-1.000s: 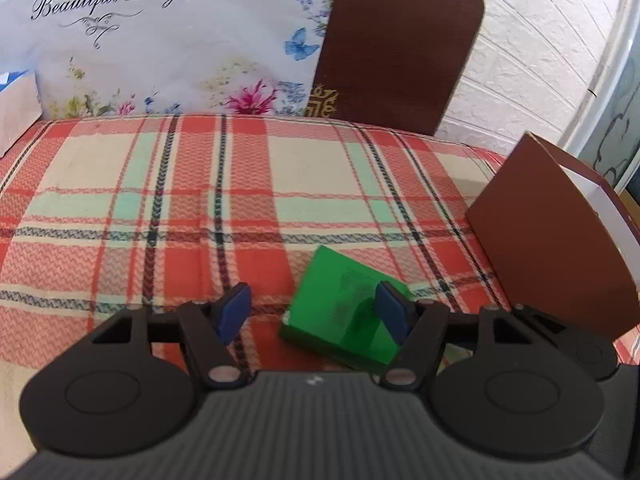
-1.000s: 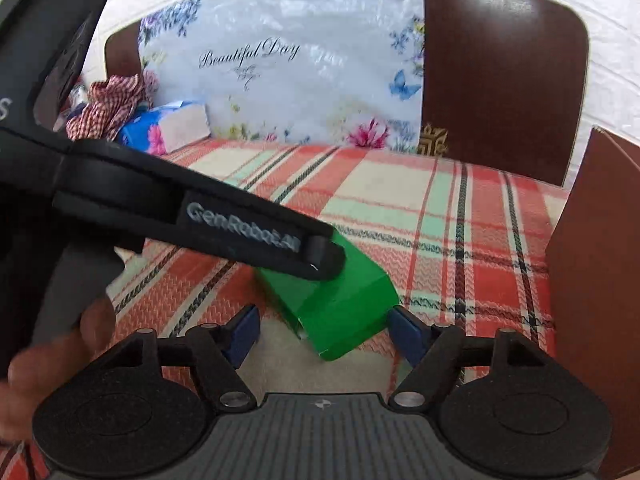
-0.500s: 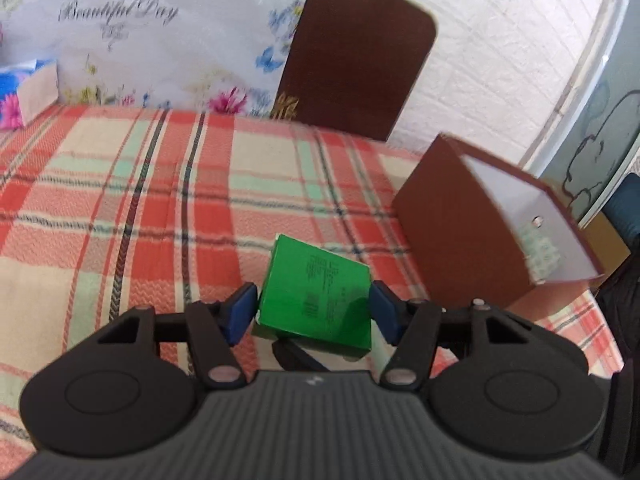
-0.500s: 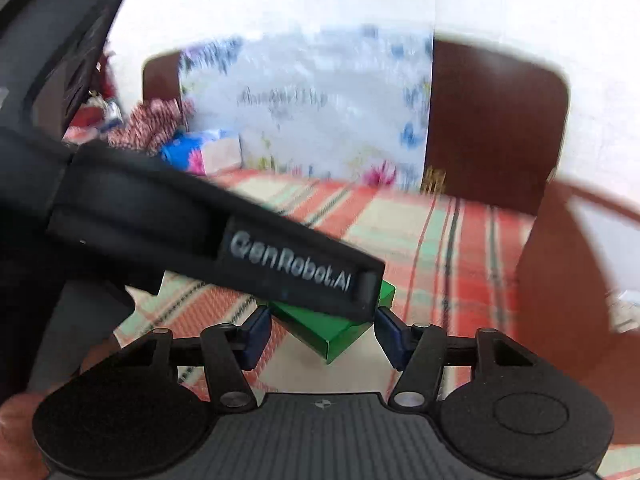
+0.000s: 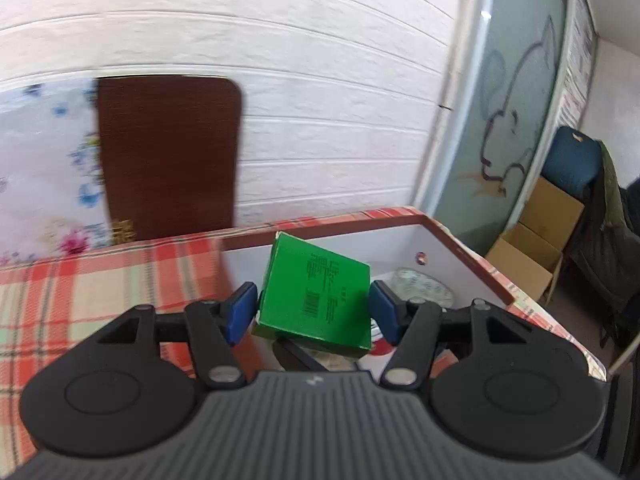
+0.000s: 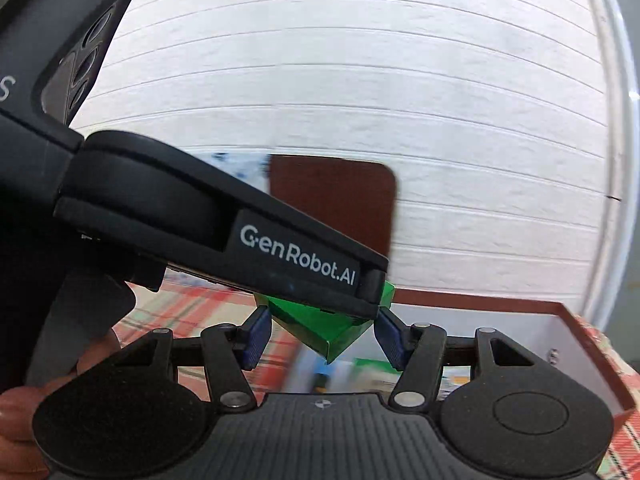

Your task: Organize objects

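The left claw point(image 5: 312, 312) has its blue pads set against the two sides of a green box point(image 5: 316, 300), the left pad touching the box edge and the right pad tight at its far corner; the jaws stand partly closed on it and carry it clear of the worktop point(image 5: 80, 280). The box is tilted, its printed face with a barcode turned up toward the camera.

In the right wrist view the right claw point(image 6: 322, 338) sits just beneath and behind the same green box point(image 6: 320, 326). Its jaws stand about as wide as the box, one pad near each side, but the left tool's black arm crosses in front, and I cannot tell whether these pads press the box or merely flank it.

Just beyond the green box lies an open storage box point(image 5: 472, 256), brown outside and white inside, resting on the plaid-clothed worktop. The green box hangs above its near edge. Inside it are a clear plastic-wrapped bundle point(image 5: 420, 286) and other items too blurred to name.

Farther back, a brown chair back point(image 5: 168, 160) stands against a white panelled wall point(image 5: 320, 80).
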`<state>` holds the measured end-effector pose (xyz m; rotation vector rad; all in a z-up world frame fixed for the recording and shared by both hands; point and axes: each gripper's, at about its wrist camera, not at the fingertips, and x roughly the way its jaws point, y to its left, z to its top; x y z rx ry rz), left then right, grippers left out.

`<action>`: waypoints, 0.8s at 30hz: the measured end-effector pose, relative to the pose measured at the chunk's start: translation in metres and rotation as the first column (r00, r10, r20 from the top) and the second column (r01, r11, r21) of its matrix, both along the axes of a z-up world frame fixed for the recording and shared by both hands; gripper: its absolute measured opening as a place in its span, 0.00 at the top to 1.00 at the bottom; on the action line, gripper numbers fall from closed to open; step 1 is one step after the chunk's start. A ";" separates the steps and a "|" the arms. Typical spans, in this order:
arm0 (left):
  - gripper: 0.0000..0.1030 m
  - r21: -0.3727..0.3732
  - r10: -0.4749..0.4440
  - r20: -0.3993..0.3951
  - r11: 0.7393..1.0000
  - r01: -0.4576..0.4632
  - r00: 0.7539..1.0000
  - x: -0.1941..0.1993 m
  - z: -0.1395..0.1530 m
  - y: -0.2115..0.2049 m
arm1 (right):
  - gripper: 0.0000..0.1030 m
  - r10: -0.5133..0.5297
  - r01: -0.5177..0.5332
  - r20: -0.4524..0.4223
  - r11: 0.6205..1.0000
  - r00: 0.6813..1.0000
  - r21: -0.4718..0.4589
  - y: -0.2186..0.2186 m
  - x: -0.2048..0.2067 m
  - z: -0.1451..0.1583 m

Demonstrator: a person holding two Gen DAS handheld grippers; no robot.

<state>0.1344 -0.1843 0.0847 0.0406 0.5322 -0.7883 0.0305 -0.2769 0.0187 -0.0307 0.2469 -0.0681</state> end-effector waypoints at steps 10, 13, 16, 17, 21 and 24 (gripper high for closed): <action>0.35 0.168 -0.001 0.043 0.986 -0.006 0.999 0.028 -0.029 -0.112 | 0.30 -0.199 0.195 -0.046 0.977 0.979 -0.081 -0.094 0.039 -0.030; 0.32 0.170 0.041 0.016 0.985 -0.043 0.999 0.033 -0.033 -0.109 | 0.30 -0.204 0.203 -0.038 0.979 0.978 -0.013 -0.110 0.033 -0.035; 0.30 0.183 0.067 0.016 0.981 -0.068 0.998 0.027 -0.033 -0.106 | 0.30 -0.200 0.200 -0.039 0.980 0.979 0.018 -0.112 0.024 -0.038; 0.30 0.189 0.072 0.023 0.979 -0.075 0.997 0.022 -0.032 -0.104 | 0.30 -0.203 0.204 -0.036 0.979 0.979 0.019 -0.105 0.025 -0.038; 0.30 0.209 0.085 0.065 0.973 -0.097 0.994 -0.004 -0.018 -0.093 | 0.30 -0.225 0.225 -0.013 0.974 0.974 0.023 -0.089 0.008 -0.035; 0.30 0.208 0.105 0.080 0.971 -0.119 0.991 -0.024 -0.006 -0.080 | 0.30 -0.245 0.245 -0.003 0.968 0.969 0.049 -0.082 -0.014 -0.028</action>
